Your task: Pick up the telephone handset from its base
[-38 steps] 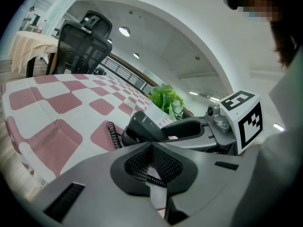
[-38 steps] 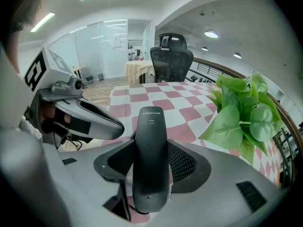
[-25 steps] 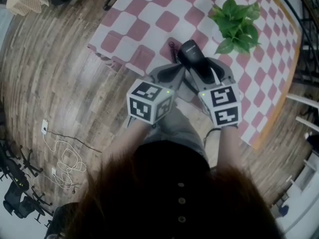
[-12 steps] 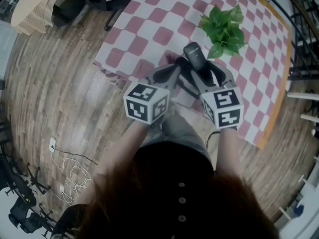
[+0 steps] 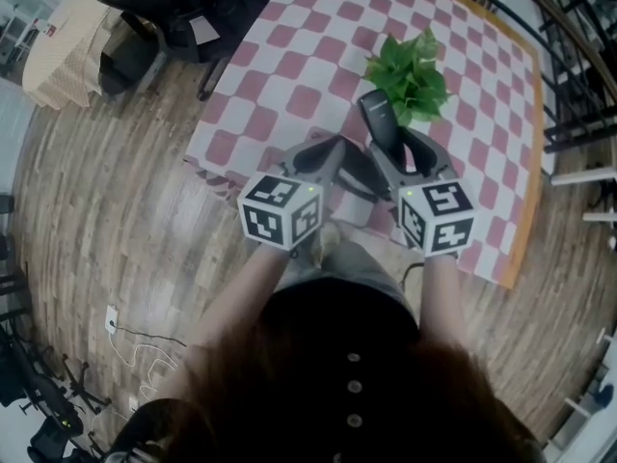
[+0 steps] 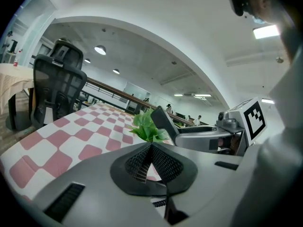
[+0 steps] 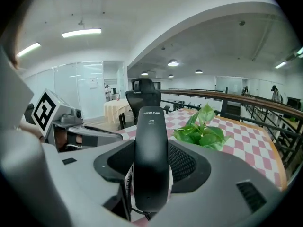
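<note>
- Your right gripper (image 7: 150, 174) was clamped on the black telephone handset (image 7: 150, 150). Its jaws pressed the two sides of the handset's lower half, and the upper end stuck out past them.
- A coiled cord (image 7: 127, 186) showed beside the handset's near end, low between those jaws.
- In the head view the handset (image 5: 378, 116) pointed away from you, with its far tip close to the potted plant (image 5: 409, 68).
- Your left gripper (image 6: 152, 161) was narrow, its jaws together with nothing between them. You held it just left of the right gripper (image 5: 390, 152).
- Both grippers were over the near part of the table's pink-and-white checkered cloth (image 5: 308, 56).
- A black office chair (image 5: 159, 13) stood at the far left on the wooden floor (image 5: 106, 210).
</note>
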Available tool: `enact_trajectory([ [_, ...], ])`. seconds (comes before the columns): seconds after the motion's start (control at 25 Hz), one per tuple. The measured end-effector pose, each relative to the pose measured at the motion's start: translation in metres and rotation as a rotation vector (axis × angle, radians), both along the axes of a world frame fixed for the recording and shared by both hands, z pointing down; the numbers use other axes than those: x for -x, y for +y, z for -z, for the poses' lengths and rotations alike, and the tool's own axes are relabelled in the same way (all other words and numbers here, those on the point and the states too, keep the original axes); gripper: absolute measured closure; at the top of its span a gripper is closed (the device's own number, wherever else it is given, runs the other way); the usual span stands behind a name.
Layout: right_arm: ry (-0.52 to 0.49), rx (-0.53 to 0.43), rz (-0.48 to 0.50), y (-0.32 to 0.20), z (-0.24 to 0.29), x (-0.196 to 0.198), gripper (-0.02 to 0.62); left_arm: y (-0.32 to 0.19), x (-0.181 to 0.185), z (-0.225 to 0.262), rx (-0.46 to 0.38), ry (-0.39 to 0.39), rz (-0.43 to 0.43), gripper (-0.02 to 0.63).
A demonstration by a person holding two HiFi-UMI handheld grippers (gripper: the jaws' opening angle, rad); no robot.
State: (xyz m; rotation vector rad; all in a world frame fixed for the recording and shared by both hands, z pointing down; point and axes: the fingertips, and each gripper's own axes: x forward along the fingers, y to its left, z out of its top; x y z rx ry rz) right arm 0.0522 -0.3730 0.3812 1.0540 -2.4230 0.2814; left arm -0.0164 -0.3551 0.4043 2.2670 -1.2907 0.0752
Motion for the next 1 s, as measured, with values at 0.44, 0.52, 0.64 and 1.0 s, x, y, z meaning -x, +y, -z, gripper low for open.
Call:
enact_trajectory([
  [0.44,-0.267,-0.019,-0.067,-0.012,0.042,-0.012,0.368,-0.012,0.0,0.031,-0.077,0.001,-0.034,0.6],
  [0.52,-0.302,-0.029,-0.072,-0.013,0.048,-0.014,0.368,-0.015,-0.001,0.035,-0.086,-0.007,-0.045,0.6],
  [0.64,-0.327,-0.038,-0.073,-0.012,0.052,-0.019,0.368,-0.018,-0.005,0.041,-0.104,-0.021,-0.063,0.6],
  [1.0,-0.483,-0.052,-0.088,-0.007,0.066,-0.039,0.368,-0.023,-0.02,0.073,-0.221,0.026,-0.099,0.6],
])
